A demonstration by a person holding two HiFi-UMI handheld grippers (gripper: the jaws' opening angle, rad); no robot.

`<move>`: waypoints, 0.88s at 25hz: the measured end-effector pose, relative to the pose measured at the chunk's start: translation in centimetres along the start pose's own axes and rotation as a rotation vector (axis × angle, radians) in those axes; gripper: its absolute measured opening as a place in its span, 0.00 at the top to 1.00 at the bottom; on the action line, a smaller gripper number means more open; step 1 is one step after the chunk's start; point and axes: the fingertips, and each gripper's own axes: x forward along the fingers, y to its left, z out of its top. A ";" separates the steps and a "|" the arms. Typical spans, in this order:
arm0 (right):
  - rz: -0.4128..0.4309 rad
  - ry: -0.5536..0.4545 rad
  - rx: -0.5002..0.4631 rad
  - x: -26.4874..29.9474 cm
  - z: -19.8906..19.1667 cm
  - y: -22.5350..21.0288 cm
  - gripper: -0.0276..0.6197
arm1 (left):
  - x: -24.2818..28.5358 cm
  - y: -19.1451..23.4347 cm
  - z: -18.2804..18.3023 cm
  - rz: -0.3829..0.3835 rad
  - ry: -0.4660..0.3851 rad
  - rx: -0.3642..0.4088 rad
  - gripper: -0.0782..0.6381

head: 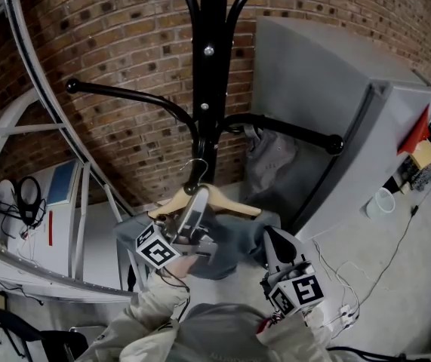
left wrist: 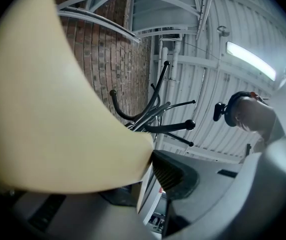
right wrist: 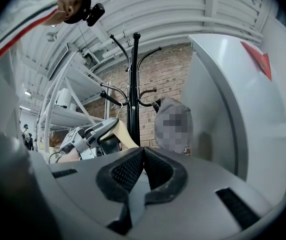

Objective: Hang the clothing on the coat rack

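Left tongs (head: 197, 202) clamp hanger (left wrist: 57, 114); right tongs (right wrist: 143, 156) pressed together.

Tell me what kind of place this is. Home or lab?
Probably a lab or workshop, not a home: bare brick wall, white metal shelving with cables on it, and loose wires trailing over the grey floor beside a grey cabinet.

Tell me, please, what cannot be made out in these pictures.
Left gripper view: the hanger hides one pad of the left claw.
Head view: the hook is dark against the coat rack; whether it hangs there is unclear.
Head view: the left claw covers part of the blue clothing.
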 end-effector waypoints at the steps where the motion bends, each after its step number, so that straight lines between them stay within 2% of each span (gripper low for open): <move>1: -0.002 0.000 0.000 0.0 0.0 0.0 0.92 | 0.0 0.0 -0.1 0.000 0.003 0.000 0.75; 22: -0.013 0.016 0.010 -0.5 0.0 -0.8 0.92 | 0.4 0.2 -0.4 -0.019 -0.006 -0.031 0.75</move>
